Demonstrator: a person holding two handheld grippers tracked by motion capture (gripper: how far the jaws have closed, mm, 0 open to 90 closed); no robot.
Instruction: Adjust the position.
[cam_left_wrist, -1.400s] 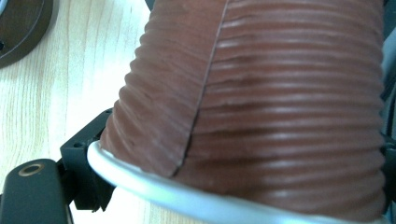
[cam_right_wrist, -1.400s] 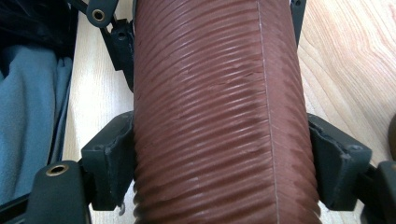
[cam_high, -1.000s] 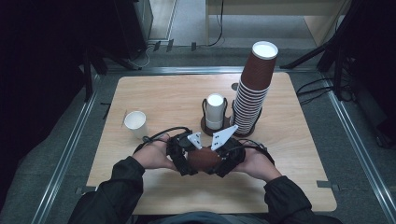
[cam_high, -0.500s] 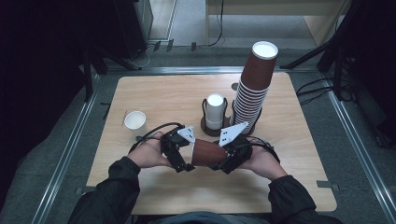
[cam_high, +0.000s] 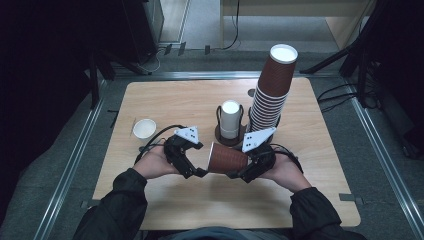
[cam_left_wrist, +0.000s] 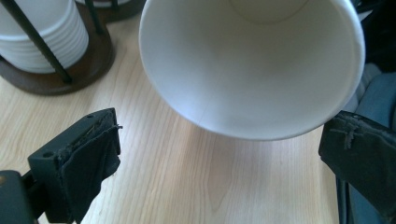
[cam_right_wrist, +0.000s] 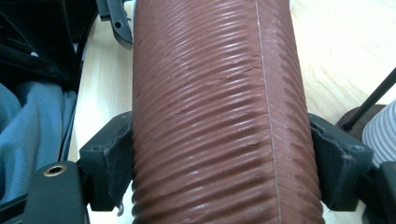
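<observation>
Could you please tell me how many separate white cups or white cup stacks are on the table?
2: a single white cup standing at the table's left, and a white stack in the dark wire holder at the centre. The cups within that stack cannot be counted.

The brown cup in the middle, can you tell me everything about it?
The brown cup is ribbed paper outside and plain white inside. It lies on its side above the wooden table, its open mouth facing the left gripper, whose jaws stand apart near the rim. The right gripper clamps its body from both sides.
</observation>
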